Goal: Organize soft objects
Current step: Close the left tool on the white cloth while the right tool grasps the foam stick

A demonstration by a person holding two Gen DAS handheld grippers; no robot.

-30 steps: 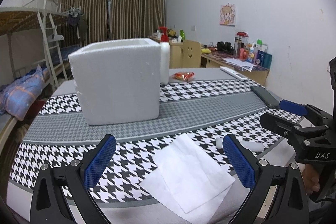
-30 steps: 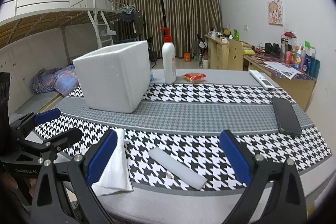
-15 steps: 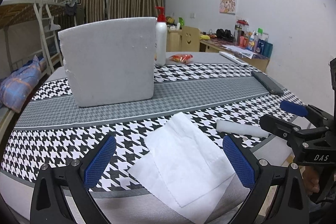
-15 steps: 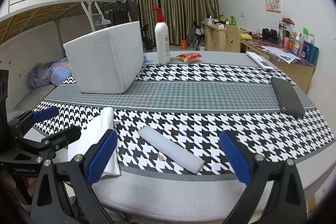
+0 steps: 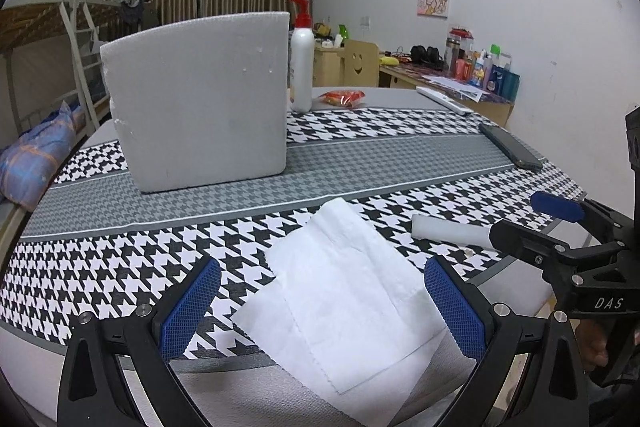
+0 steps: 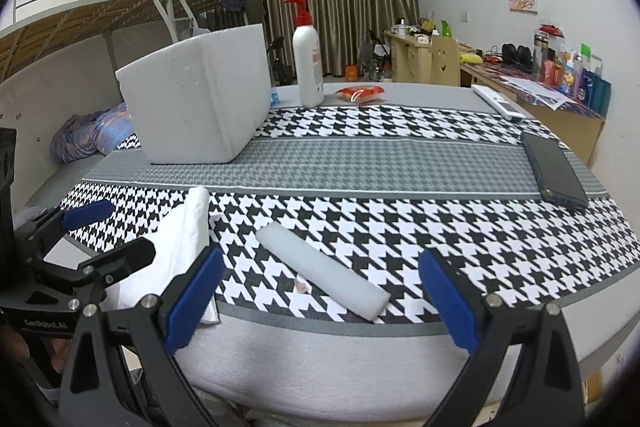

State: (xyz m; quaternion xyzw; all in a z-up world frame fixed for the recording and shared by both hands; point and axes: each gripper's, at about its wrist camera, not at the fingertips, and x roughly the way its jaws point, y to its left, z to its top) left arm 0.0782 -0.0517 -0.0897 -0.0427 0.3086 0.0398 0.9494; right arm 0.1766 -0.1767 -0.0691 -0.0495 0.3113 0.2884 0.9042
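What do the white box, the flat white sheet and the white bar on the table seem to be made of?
Box: probably expanded polystyrene foam; matte, thick-walled, pitted. Sheet: likely tissue paper; thin, creased, fold lines show. Bar: possibly soft foam; matte, slightly translucent, rounded edges.

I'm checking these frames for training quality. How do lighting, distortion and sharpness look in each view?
Left wrist view: even indoor light, the foam box face in grey shade, strong fisheye bending with black corners, and the tissue sheet crisp.
Right wrist view: same soft light, the table edge bowed into a curve, the foam strip sharp, and the far desk clutter too small to read.
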